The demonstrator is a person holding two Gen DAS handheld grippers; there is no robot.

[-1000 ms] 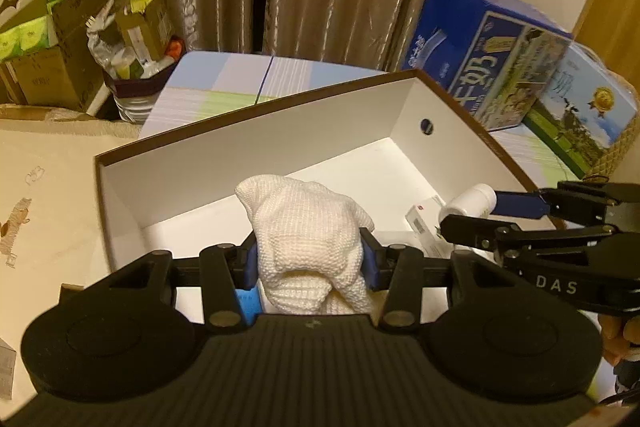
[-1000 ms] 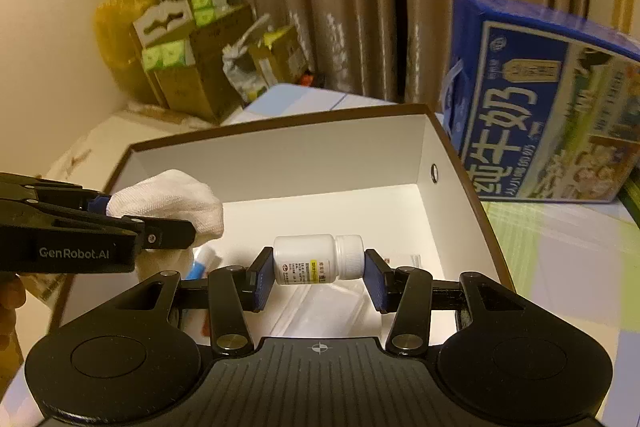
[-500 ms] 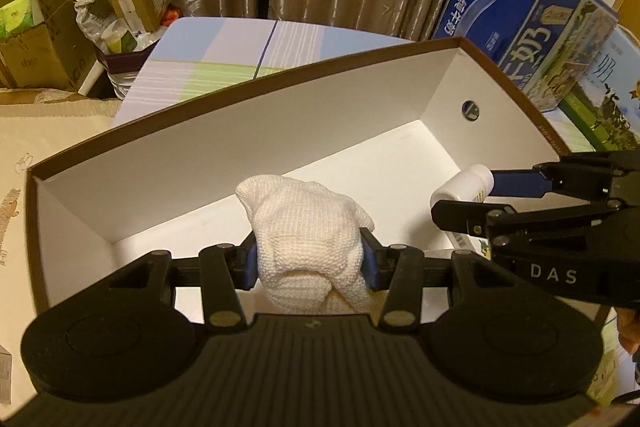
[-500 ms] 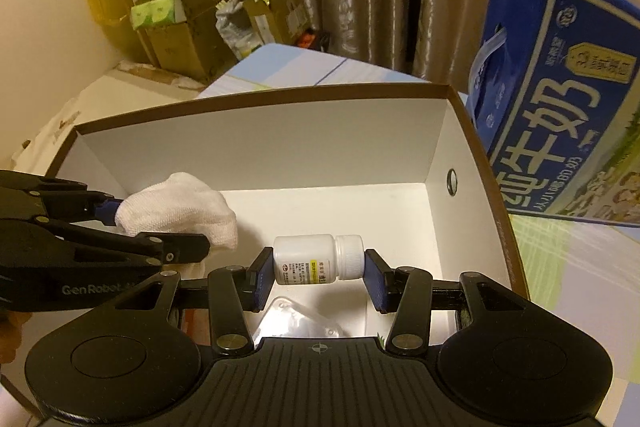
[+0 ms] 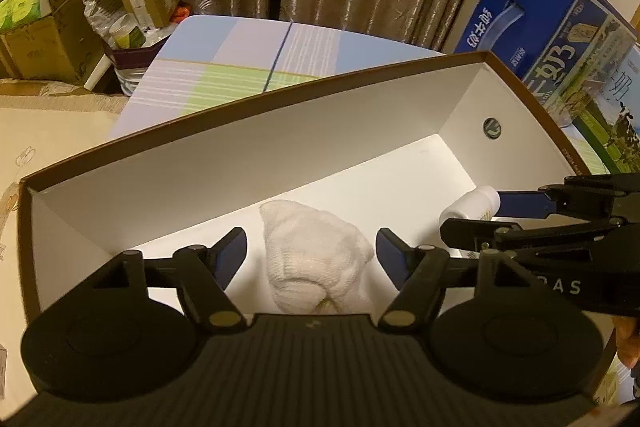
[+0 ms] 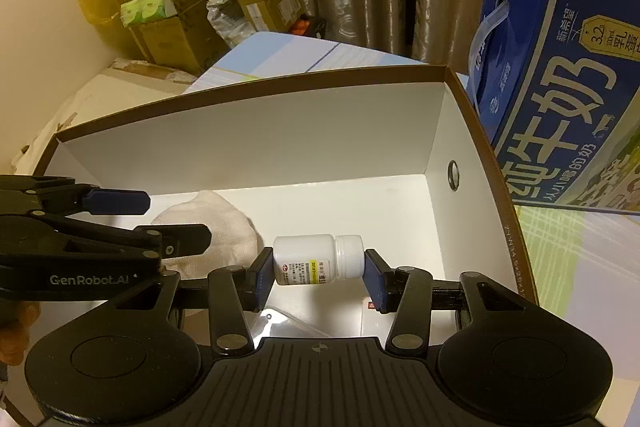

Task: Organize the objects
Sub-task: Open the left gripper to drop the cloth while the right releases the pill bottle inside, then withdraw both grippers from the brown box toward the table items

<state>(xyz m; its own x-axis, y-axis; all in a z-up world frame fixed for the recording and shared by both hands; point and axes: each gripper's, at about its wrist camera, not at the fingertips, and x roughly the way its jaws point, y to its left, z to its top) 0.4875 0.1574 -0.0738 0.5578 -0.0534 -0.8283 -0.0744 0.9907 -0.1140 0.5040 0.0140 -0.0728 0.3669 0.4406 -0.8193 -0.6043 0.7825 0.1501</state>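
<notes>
The white cloth (image 5: 316, 259) is no longer clamped: half a second ago the left gripper (image 5: 312, 255) had it pinched between its pads, and now the jaws stand wide apart with the cloth sitting loose between them, touching neither pad. It appears to rest on the white floor of the open box (image 5: 240, 163), just ahead of the gripper, though its underside is hidden by the gripper body. In the right wrist view the same cloth (image 6: 212, 227) lies low and to the left, partly behind the left gripper's fingers (image 6: 116, 203).

That release looks like one item delivered. The left gripper now has nothing in it and hangs over the box interior.

The white pill bottle (image 6: 318, 259) has not been let go. The right gripper (image 6: 318, 261) is closed on it, one pad on its base and the other on its cap, the bottle lying sideways and held above the box floor, to the right of the cloth. From the left wrist view only the bottle's end (image 5: 472, 205) shows, ahead and to the right.

Below the bottle, near the right gripper's body, some clear packaging (image 6: 292, 323) and a small red-marked item (image 6: 370, 305) already lie in the box; what they are is unclear.

My reading: setting the bottle down beside the cloth is the step in hand.
</notes>
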